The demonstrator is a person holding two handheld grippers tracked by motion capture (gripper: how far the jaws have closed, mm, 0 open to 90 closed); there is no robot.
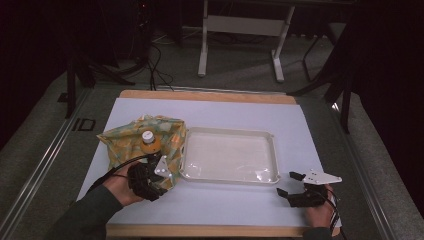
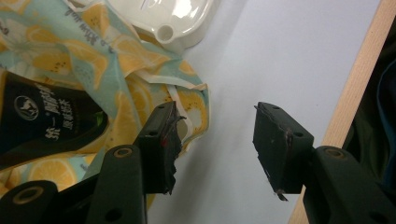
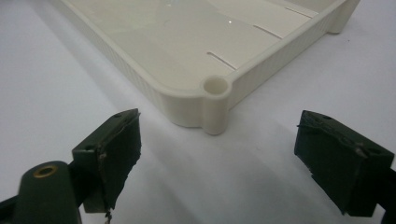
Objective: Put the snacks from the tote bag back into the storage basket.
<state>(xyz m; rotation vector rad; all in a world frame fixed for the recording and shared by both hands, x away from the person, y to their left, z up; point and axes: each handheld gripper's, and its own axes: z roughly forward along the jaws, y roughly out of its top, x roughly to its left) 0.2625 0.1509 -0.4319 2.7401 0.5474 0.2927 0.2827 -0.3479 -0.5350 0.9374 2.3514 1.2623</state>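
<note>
You are holding the left claw spread and empty at the near edge of the lemon-print bag, the bottle standing upright in it just beyond the jaws.

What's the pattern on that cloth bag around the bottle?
Orange and lemon slices on pale teal, clearest in the left gripper view: cloth bag, bottle.

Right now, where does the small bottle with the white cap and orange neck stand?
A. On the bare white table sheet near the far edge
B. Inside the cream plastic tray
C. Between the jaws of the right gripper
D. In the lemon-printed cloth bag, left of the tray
D: in the high view the small bottle rises out of the lemon-printed cloth bag, which lies left of the cream plastic tray.
</note>
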